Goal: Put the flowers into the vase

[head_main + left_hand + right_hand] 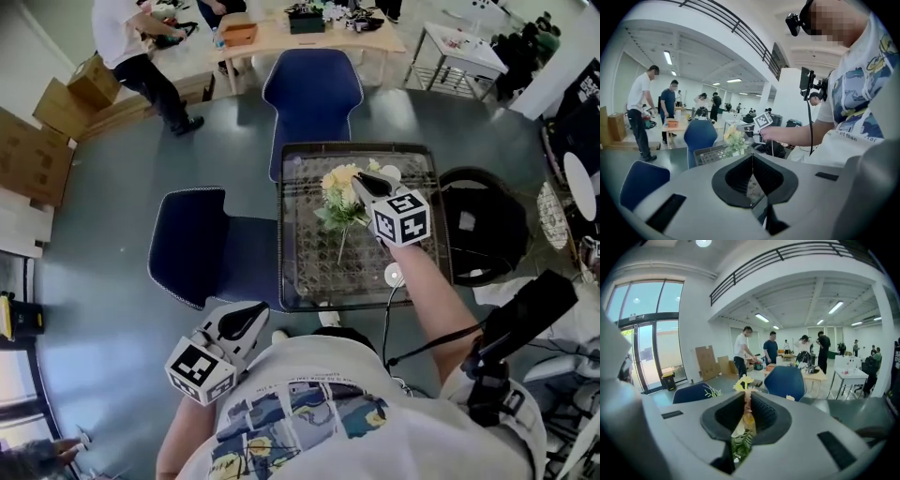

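A bunch of yellow and cream flowers [341, 194] with green leaves hangs above the small glass-topped table [287, 246]. My right gripper [367, 187] is shut on the bunch from the right. In the right gripper view the stems and petals [745, 414] are pinched between the jaws, and a yellow bloom [743, 382] sticks out past the tips [746, 392]. My left gripper [255, 317] is held low at the near left, off the table, shut with nothing in it [752, 157]. From there the lifted flowers [735, 139] and the right gripper [757, 127] show ahead. I see no vase that I can make out.
One blue chair [312, 89] stands behind the table and another [192, 246] to its left. A black round seat [485, 227] is at the right. People work at a long wooden table [272, 36] at the back. Cardboard boxes [37, 141] line the left wall.
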Demonstrator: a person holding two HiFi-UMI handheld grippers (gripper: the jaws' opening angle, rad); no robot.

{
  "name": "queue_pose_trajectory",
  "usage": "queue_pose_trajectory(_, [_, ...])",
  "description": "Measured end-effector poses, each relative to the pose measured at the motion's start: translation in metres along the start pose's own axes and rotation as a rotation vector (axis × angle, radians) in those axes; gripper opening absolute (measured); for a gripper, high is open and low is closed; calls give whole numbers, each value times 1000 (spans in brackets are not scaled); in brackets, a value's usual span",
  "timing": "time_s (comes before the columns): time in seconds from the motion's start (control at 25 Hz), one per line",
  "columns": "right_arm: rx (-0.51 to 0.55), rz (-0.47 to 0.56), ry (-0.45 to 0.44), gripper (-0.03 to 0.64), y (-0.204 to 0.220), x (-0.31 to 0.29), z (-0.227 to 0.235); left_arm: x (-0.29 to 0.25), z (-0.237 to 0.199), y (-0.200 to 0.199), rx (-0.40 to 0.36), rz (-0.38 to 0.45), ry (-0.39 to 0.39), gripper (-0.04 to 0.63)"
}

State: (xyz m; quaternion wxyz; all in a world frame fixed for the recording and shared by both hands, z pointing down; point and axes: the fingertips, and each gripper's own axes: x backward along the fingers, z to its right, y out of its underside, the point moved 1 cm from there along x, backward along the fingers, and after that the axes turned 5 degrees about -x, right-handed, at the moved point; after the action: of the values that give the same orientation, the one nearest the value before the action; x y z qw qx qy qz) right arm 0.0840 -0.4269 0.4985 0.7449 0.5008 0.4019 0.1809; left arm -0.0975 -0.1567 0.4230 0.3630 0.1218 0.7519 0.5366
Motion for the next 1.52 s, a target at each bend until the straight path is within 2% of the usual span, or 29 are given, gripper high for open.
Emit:
queue_pose_trajectory(0.16, [31,147,60,44,-59,49,21,-10,8,-8,-17,23,31,11])
queue_pose_trajectory(0.32, [61,244,130,44,-107,83,51,-19,13,-13,-20,34,56,11])
queue_pose_trajectory(0.68, [169,366,307,44,-160,123,122,-31,14,-26,-21,47,27,11])
queue_pose_trajectory(0.84, [206,391,345,44,-161,127,143,-42,19,-29,-21,48,8,11])
queue_pose_trajectory(1.08, [245,405,350,44,-158,109,167,-61,16,-34,22,42,-34,11])
queue_pose_trajectory(1.36, [327,374,307,46,-108,72,162,-71,20,-38,48,32,-72,11])
queue_pose_trajectory(1.52, [340,315,275,48,-68,49,157,-75,17,-36,82,18,-90,11])
